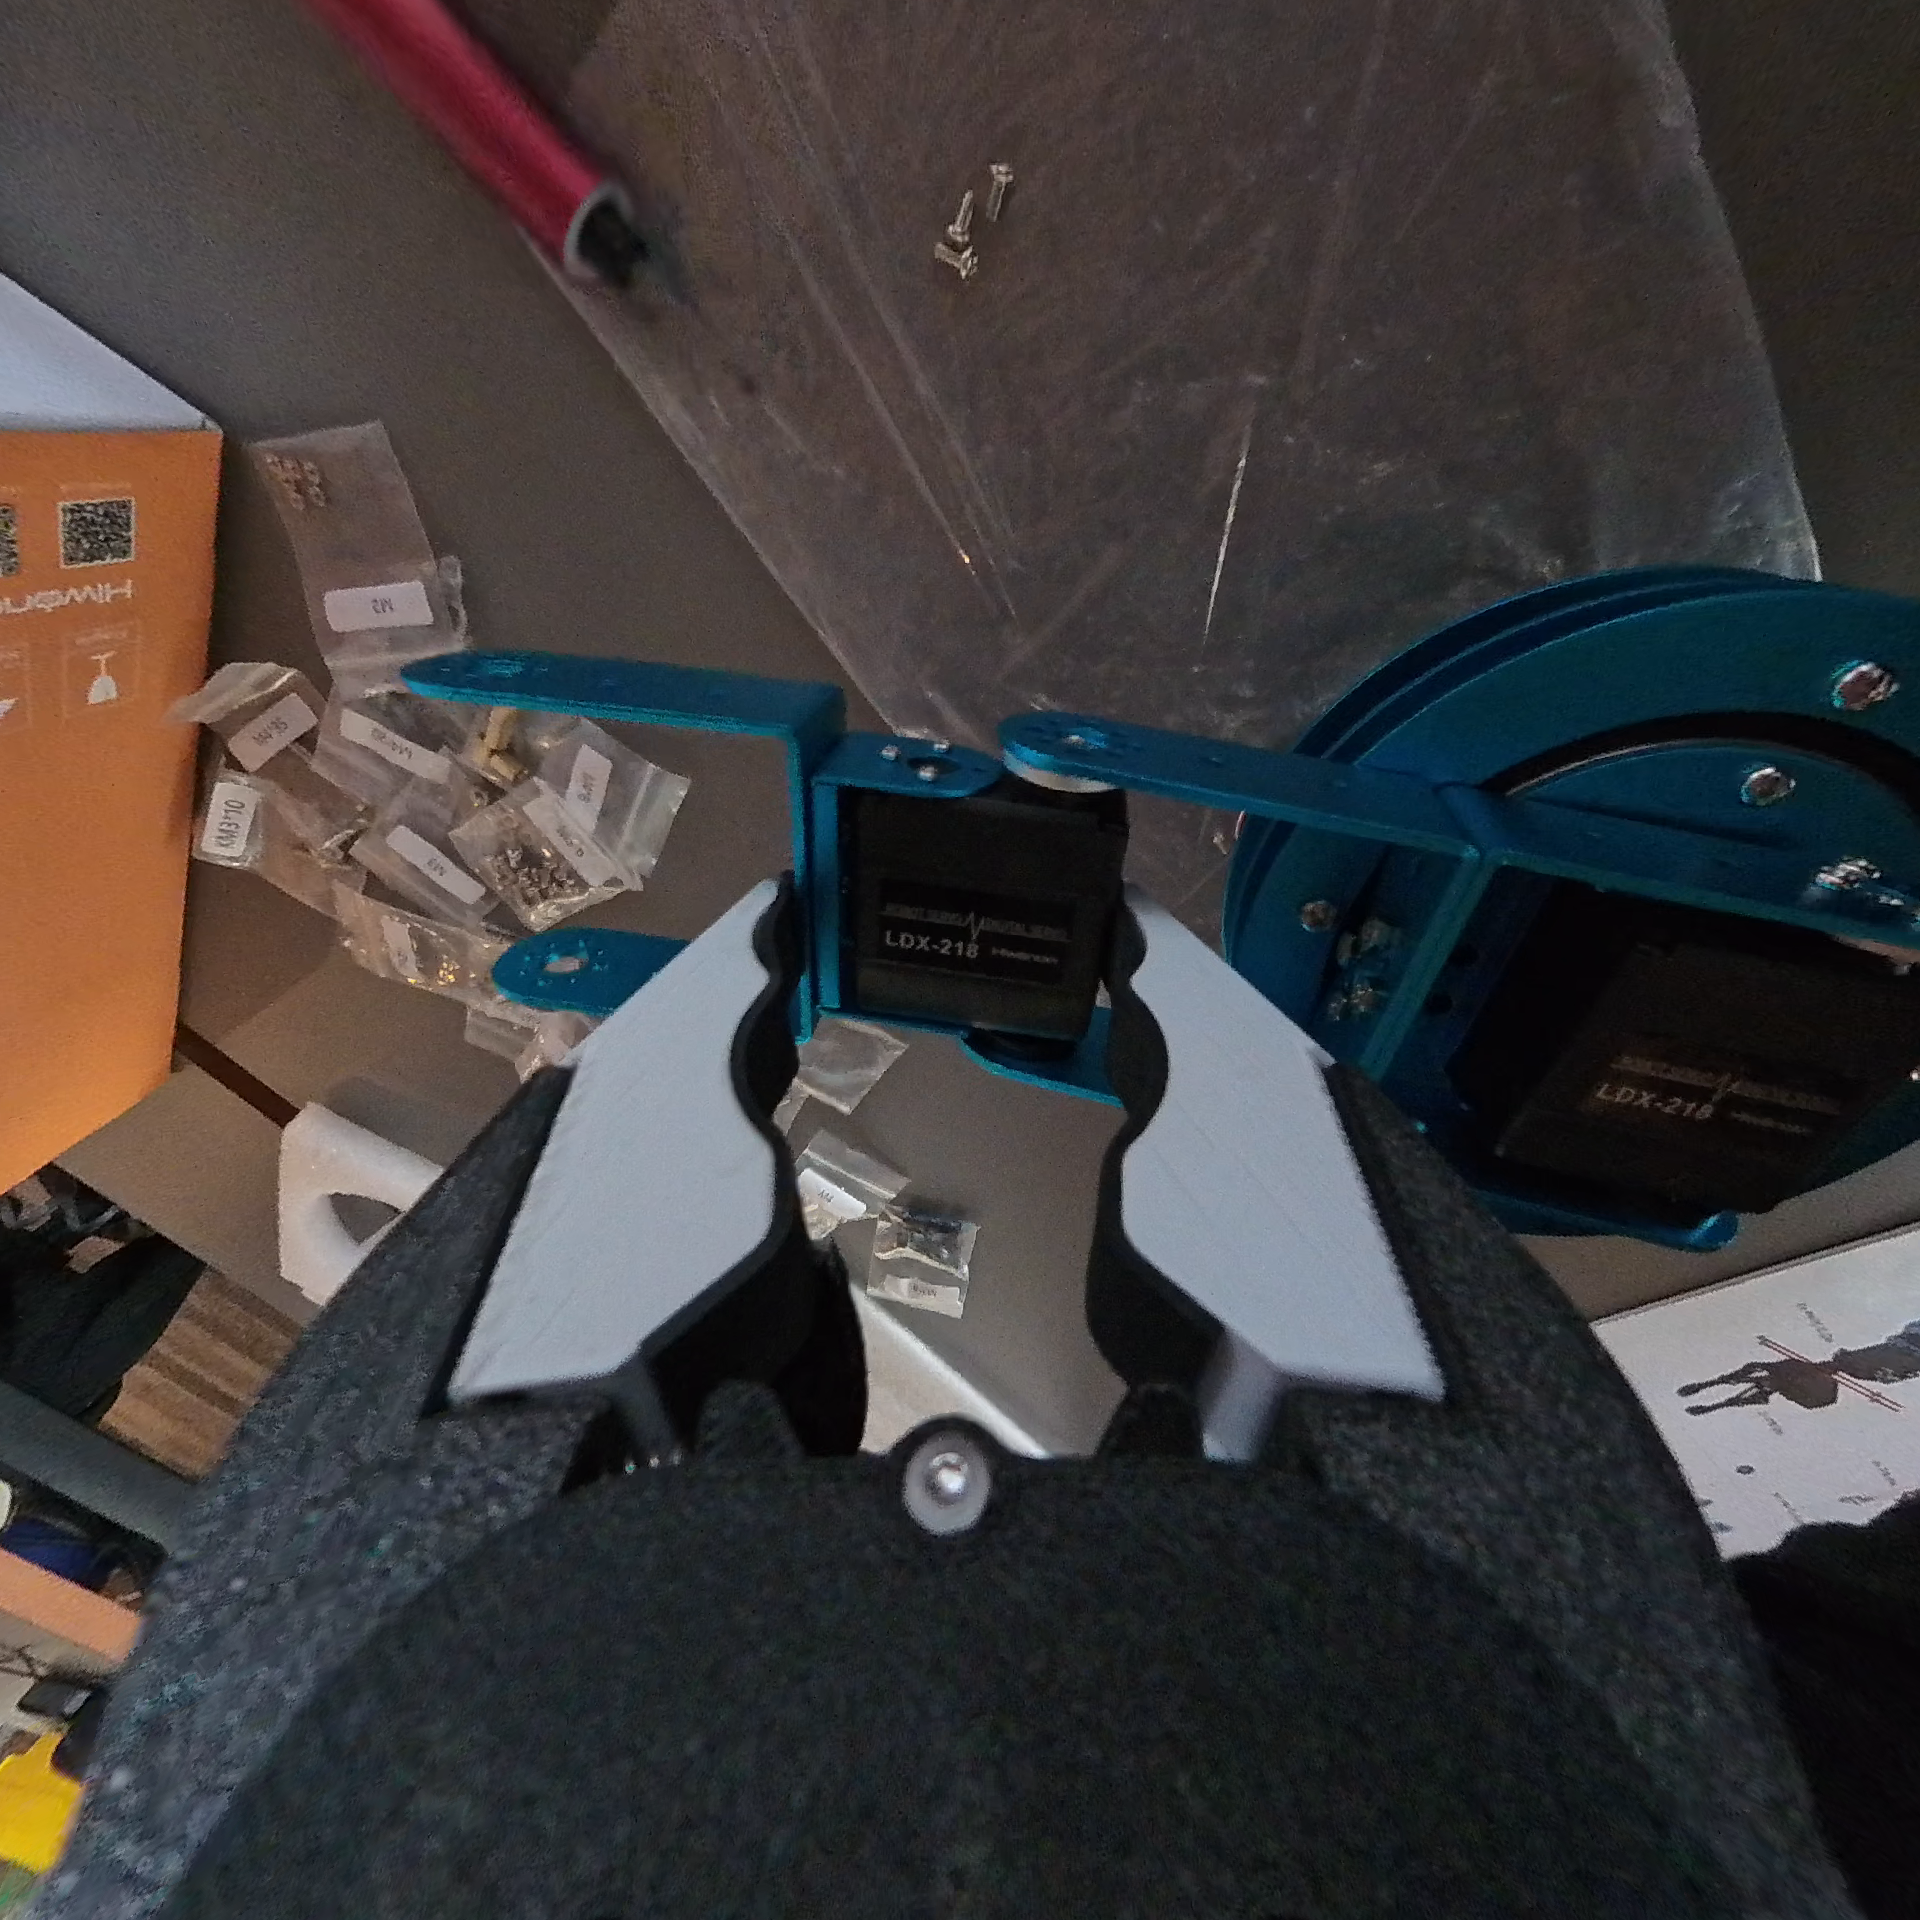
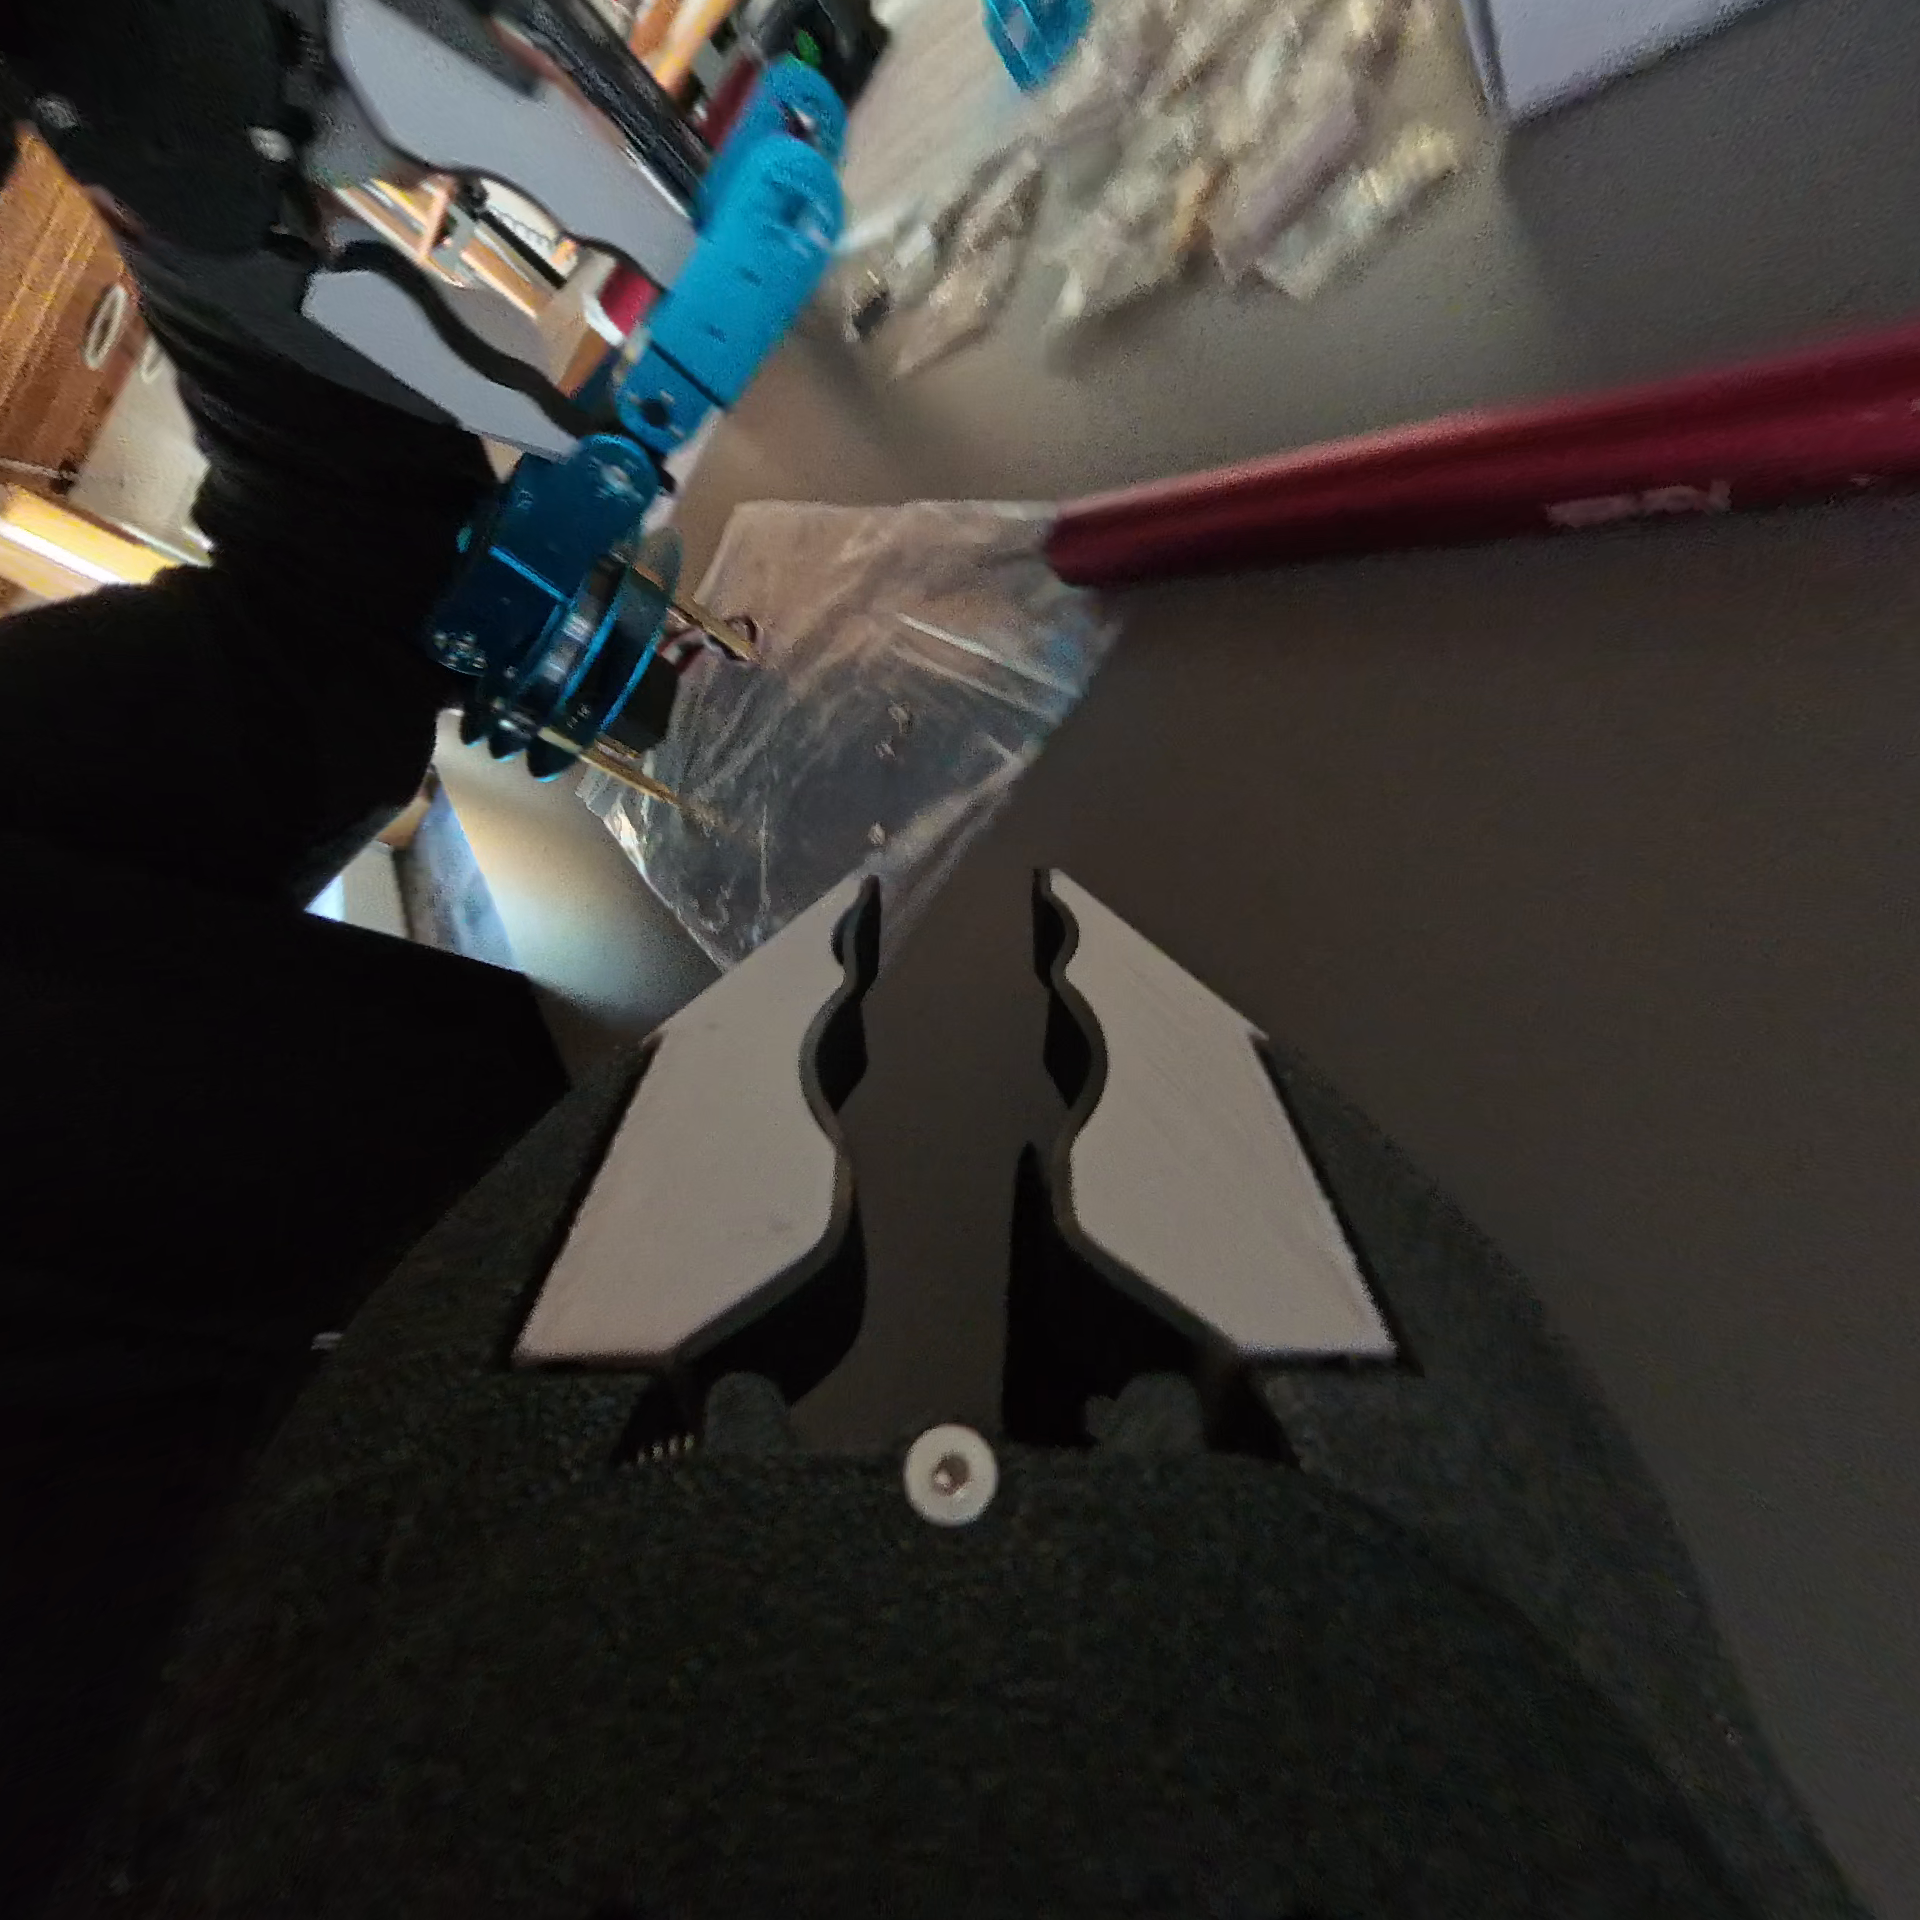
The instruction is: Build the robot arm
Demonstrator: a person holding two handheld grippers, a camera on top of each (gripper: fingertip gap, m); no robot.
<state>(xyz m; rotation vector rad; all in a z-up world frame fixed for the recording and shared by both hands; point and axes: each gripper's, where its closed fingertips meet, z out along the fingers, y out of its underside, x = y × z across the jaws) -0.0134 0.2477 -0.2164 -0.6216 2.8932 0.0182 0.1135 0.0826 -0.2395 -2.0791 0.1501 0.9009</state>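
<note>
In the left wrist view my left gripper [image 1: 951, 930] is shut on a black servo [image 1: 971, 914] that sits in a blue metal bracket [image 1: 623, 696]. One finger presses the bracket's side and the other the servo's far side. A blue arm [image 1: 1226, 774] joins this servo to a round blue base [image 1: 1558, 717] that carries a second black servo [image 1: 1683, 1070]. My right gripper [image 2: 956, 904] is open and empty, low over the dark table [image 2: 1455, 935]. In the right wrist view, the left gripper [image 2: 447, 260] and the blue assembly [image 2: 727, 270] show at the upper left.
A clear plastic bag [image 1: 1195, 364] with loose screws [image 1: 971, 223] lies behind the assembly, and it also shows in the right wrist view [image 2: 862, 707]. Nearby are a red tool handle [image 1: 488, 114] [image 2: 1507, 468], small screw bags [image 1: 416, 810], an orange box [image 1: 94, 727], white foam [image 1: 332, 1195] and a printed sheet [image 1: 1787, 1382]. My right fingertips sit around 20 centimeters from my left ones.
</note>
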